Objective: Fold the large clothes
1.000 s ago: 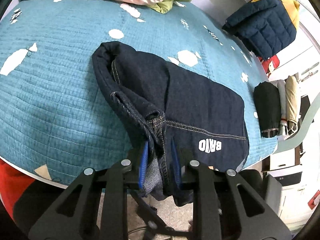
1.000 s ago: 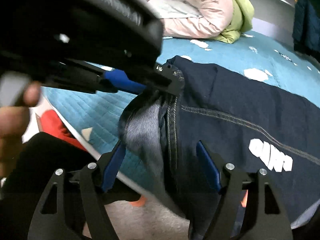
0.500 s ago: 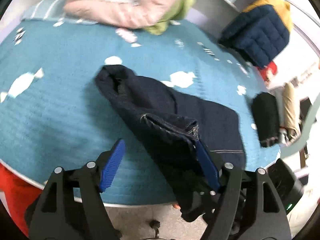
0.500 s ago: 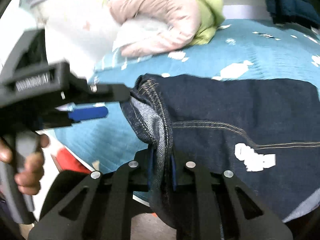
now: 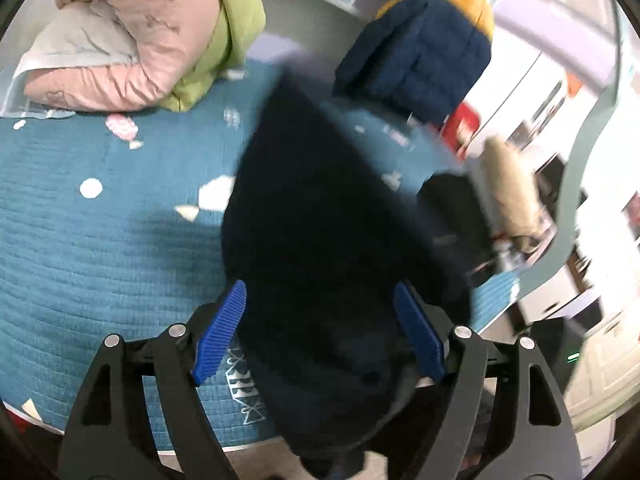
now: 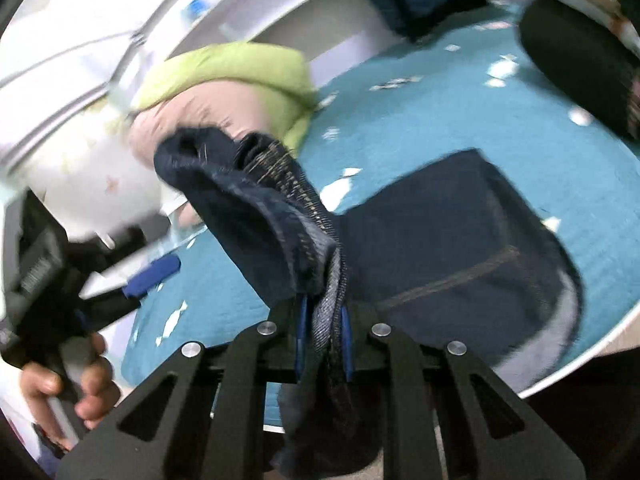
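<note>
One pair of dark jeans (image 6: 460,256) is up off the blue bed (image 6: 440,120) now, bunched right in front of the right gripper (image 6: 322,344), which pinches them tight. The left gripper (image 5: 320,332) let go a moment ago and hangs wide apart, so the right can carry the fold over.

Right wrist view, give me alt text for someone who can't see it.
The right tool is shut on a bunched edge of dark denim jeans, the rest draped on a teal patterned bedspread. At left, a hand holds the left tool, open. A pink and green quilt lies behind.
</note>
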The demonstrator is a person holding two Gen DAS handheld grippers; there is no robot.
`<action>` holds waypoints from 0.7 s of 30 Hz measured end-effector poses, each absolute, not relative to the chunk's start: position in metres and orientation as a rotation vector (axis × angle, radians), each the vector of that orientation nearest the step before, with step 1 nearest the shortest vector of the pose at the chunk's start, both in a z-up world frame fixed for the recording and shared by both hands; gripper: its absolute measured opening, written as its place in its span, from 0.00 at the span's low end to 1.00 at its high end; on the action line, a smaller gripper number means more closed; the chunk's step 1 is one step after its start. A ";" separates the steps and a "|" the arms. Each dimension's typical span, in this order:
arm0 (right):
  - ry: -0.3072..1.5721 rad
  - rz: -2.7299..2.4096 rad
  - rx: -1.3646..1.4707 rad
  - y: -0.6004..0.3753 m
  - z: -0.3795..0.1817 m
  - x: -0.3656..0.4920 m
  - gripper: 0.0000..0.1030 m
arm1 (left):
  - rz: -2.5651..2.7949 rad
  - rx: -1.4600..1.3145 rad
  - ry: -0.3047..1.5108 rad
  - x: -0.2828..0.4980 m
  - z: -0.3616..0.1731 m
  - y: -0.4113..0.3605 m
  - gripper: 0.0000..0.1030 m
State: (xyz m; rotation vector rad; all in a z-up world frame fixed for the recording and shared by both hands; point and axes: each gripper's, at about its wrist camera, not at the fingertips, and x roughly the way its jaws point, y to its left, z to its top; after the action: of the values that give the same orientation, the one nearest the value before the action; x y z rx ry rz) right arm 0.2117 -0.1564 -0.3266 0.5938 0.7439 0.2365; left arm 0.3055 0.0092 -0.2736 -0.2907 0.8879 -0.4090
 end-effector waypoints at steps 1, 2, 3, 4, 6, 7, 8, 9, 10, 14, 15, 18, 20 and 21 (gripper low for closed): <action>0.743 0.214 0.606 -0.165 -0.330 0.210 0.12 | -0.405 -0.267 0.932 0.313 -0.287 -0.003 0.75; 0.755 0.180 0.629 -0.177 -0.336 0.209 0.12 | -0.407 -0.258 0.957 0.317 -0.297 -0.011 0.75; 0.764 0.154 0.659 -0.187 -0.343 0.208 0.12 | -0.415 -0.244 0.993 0.322 -0.310 -0.022 0.75; 0.774 0.134 0.680 -0.194 -0.349 0.206 0.13 | -0.418 -0.237 1.020 0.325 -0.319 -0.030 0.75; 0.794 0.091 0.708 -0.209 -0.361 0.204 0.13 | -0.426 -0.235 1.093 0.330 -0.345 -0.045 0.75; 0.809 0.063 0.738 -0.220 -0.371 0.204 0.13 | -0.413 -0.213 1.142 0.332 -0.360 -0.055 0.75; 0.824 0.049 0.752 -0.225 -0.376 0.202 0.13 | -0.411 -0.186 1.166 0.332 -0.369 -0.063 0.75; 0.861 0.024 0.768 -0.234 -0.387 0.203 0.13 | -0.407 -0.158 1.184 0.331 -0.378 -0.070 0.75; 0.884 0.008 0.783 -0.239 -0.394 0.204 0.14 | -0.403 -0.141 1.195 0.328 -0.387 -0.074 0.75; 0.960 -0.029 0.842 -0.252 -0.417 0.195 0.21 | -0.398 -0.076 1.189 0.321 -0.401 -0.086 0.78; 0.964 -0.031 0.839 -0.253 -0.416 0.195 0.21 | -0.403 -0.051 1.187 0.320 -0.403 -0.088 0.80; 0.961 -0.035 0.799 -0.256 -0.400 0.188 0.24 | -0.402 -0.017 1.193 0.321 -0.405 -0.090 0.81; 0.939 -0.055 0.729 -0.259 -0.381 0.180 0.26 | -0.398 -0.016 1.198 0.322 -0.404 -0.095 0.81; 0.929 -0.064 0.702 -0.261 -0.374 0.177 0.27 | -0.397 -0.018 1.197 0.322 -0.404 -0.095 0.81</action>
State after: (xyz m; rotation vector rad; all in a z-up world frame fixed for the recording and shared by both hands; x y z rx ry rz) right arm 0.1772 -0.2610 -0.3738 0.7021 0.9291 -0.0642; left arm 0.3221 -0.0949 -0.4036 -0.0176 1.1973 -0.3966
